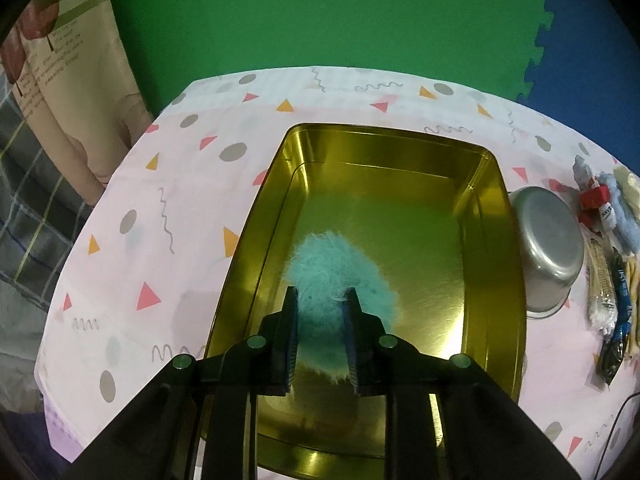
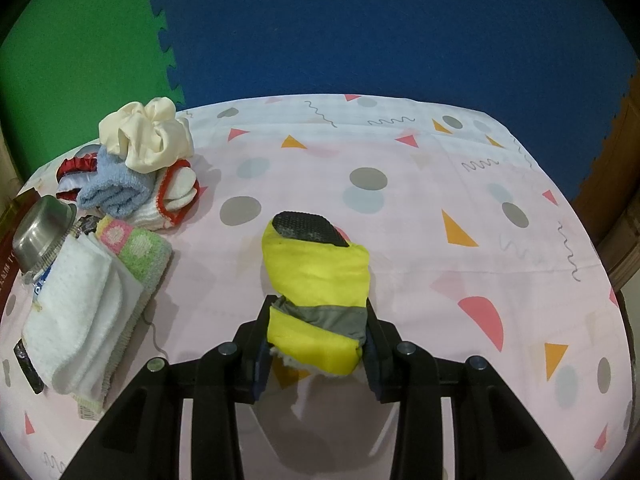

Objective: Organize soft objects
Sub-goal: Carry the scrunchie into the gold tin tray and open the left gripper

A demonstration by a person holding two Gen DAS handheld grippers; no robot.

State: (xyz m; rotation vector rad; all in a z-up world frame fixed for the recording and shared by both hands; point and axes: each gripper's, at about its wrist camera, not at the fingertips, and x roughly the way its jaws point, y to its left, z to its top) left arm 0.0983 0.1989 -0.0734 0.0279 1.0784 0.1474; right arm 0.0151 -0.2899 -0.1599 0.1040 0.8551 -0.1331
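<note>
Fluff sits between the fingers of the left tool point(image 1: 322, 300): the teal pom point(image 1: 340, 276) is low in the gold tin point(image 1: 496, 184), the pads barely pinching it. To release cleanly, spread wider, then lift straight up. The right tool point(image 2: 318, 312) clamps a yellow bootie point(image 2: 316, 276) above the counter point(image 2: 440, 184), near the folded cloths point(image 2: 84, 300).

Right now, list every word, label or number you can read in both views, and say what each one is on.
No text here can be read for certain.
Poster at the left edge of the left wrist view: several printed lines, too blurred and warped.
White tag on the red piece in the cloth pile: letters too small.
Blue wrapper beside the steel bowl: print unreadable.
Dark red edge behind the bowl in the right wrist view: pale letters, cut off.
</note>
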